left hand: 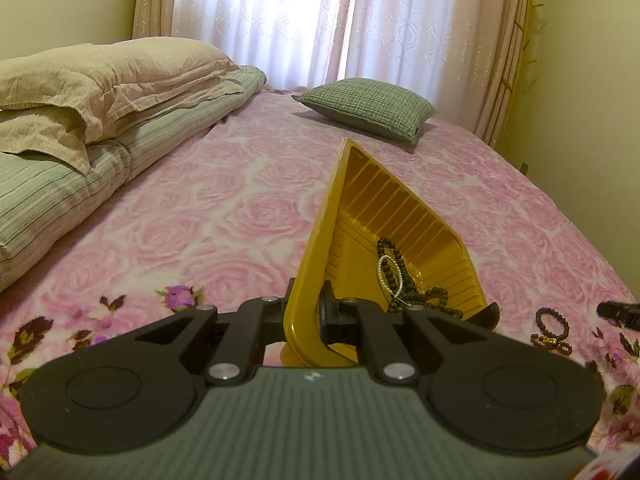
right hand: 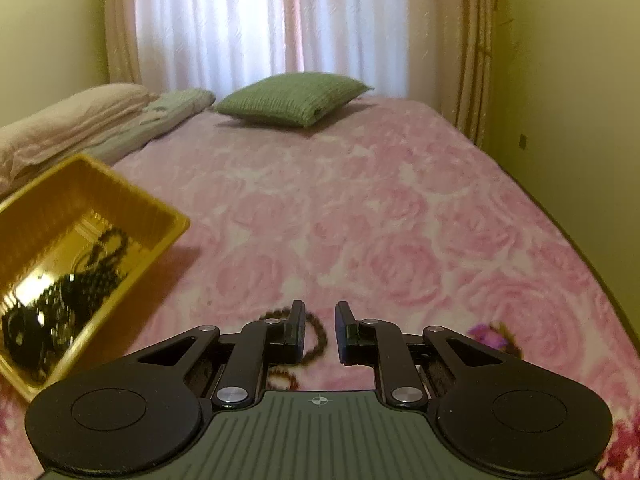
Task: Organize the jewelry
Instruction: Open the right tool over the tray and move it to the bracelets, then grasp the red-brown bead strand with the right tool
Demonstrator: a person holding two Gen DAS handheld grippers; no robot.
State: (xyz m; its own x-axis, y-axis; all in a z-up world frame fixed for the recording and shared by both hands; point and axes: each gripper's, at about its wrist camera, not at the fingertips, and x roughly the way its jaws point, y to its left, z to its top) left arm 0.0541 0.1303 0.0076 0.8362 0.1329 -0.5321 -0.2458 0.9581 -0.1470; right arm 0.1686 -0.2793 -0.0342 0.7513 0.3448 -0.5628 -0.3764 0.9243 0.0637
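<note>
One yellow tray (left hand: 404, 220) sits tilted above the bed, its near rim clamped between the shut jaws of the left gripper (left hand: 306, 316). Inside it lie one long string of dark beads (left hand: 416, 292) and one small white pearl bracelet (left hand: 389, 274) resting on top of that string. In the right wrist view the tray's contents blur into a dark tangle, so the pieces cannot be told apart there.

One reddish-brown bead bracelet (left hand: 552, 328) lies on the bedspread (left hand: 224, 208) to the right of the tray, with a gold bead on it. Whether it is a single looped piece or two is hard to tell. In the right wrist view it is smeared and partly hidden behind the left finger of the right gripper (right hand: 318, 330), whose jaws stand a little apart with nothing pressed between them; the bracelet lies on the cloth below and between them. The dark tip of that gripper just enters the left wrist view at the right edge, cut off.

Three pillows show: one green checked cushion (left hand: 366, 106) near the far end of the bed, and on the left a beige pillow (left hand: 108, 80) stacked on a striped one (left hand: 52, 192), both cut off by the frame.

The bedspread is pink with large roses and purple flowers near the front edge. Pale curtains (left hand: 304, 20) cover the window behind, and the walls are yellow-green.
</note>
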